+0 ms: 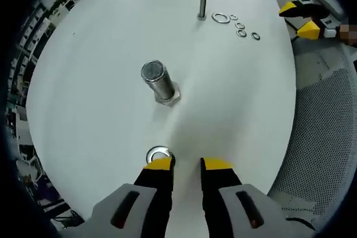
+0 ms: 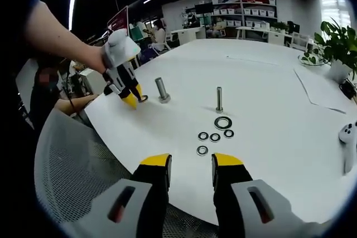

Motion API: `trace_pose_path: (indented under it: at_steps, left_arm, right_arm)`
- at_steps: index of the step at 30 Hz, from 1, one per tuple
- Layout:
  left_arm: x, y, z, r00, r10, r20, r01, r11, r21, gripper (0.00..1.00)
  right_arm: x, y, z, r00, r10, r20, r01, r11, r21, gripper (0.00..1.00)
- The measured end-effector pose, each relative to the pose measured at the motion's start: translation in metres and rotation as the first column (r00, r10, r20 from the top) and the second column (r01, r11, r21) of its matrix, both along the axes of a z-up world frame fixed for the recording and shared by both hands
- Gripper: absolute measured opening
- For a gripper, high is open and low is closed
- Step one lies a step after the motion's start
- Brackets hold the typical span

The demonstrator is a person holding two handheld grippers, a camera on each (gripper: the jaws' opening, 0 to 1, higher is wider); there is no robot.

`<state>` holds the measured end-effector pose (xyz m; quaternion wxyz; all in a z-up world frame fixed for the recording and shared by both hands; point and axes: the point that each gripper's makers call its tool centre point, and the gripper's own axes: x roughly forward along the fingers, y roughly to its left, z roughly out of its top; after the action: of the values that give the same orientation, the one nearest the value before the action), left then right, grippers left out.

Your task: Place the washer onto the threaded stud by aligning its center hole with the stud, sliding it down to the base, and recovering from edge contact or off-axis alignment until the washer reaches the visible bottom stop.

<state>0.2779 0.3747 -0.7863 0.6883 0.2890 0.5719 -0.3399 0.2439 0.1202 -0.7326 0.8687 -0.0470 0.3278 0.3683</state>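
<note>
In the left gripper view, the yellow-tipped black left gripper (image 1: 188, 164) stands with its jaws spread and nothing between them, low over a round white table (image 1: 83, 110). A shiny flat steel washer (image 1: 158, 154) lies on the tabletop, touching or just under the tip of the left-hand jaw; the jaws are not closed on it. Farther along the table a thick grey threaded stud (image 1: 158, 81) stands upright on its hexagonal base, well apart from the washer. Beyond it rises a slim upright steel bolt (image 1: 202, 4), with one large steel ring (image 1: 221, 18) and four small steel washers (image 1: 241, 26) scattered just beside it. At the table's far edge the other gripper's yellow tips show.

In the right gripper view, the matching right gripper (image 2: 191, 163) hangs parted and empty above the near table edge, over a grey mesh chair back (image 2: 72, 160). The small washers lie just ahead, then the large ring and slim bolt. Across the table the left gripper, held in a person's hand (image 2: 92, 57), points down beside the thick stud. A potted green plant (image 2: 337, 45) stands at the far right.
</note>
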Motion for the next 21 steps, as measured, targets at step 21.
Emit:
trace_pose_path:
  at_steps: [21]
  left_arm:
    - [0.018,0.016,-0.009,0.994,0.105,-0.012,-0.105,0.994,0.018,0.32]
  right_arm:
    - [0.000,0.000,0.000,1.000,-0.003,-0.005,0.003,1.000,0.002,0.31]
